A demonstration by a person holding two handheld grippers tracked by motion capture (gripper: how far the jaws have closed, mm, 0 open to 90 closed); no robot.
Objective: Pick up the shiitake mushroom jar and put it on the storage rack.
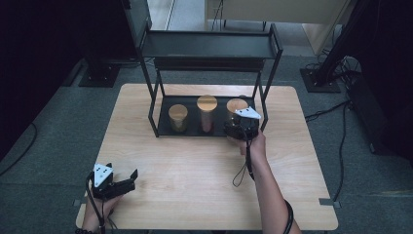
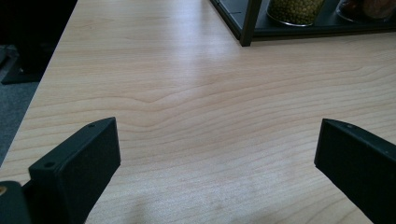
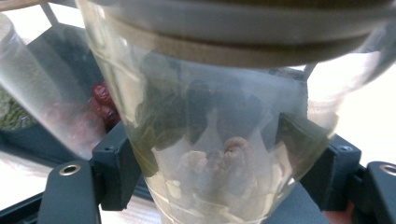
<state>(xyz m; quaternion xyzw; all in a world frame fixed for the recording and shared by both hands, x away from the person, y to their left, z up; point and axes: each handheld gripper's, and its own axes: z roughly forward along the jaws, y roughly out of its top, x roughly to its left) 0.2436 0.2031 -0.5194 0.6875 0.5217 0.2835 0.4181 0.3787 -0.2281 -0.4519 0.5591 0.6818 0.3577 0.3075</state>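
Three glass jars with wooden lids stand on the lower shelf (image 1: 165, 128) of a black two-tier rack (image 1: 209, 45). My right gripper (image 1: 239, 125) reaches to the rightmost jar (image 1: 234, 105). In the right gripper view this jar (image 3: 210, 107) holds pale and dark pieces and sits between the jaws, with both pads against its glass. My right gripper (image 3: 210, 163) is shut on it. Beside it are the middle jar (image 1: 206, 112) with red contents (image 3: 100, 100) and the left jar (image 1: 178, 117) with green contents (image 2: 295, 10). Near the table's front left corner rests my left gripper (image 1: 122, 171), open and holding nothing (image 2: 217, 154).
The light wooden table (image 1: 195, 170) has bare room between the rack and the front edge. The rack's upper shelf overhangs the jars, and its black corner post (image 2: 250, 23) stands at the front left. Cables and dark stands lie on the grey floor (image 1: 341, 161) around the table.
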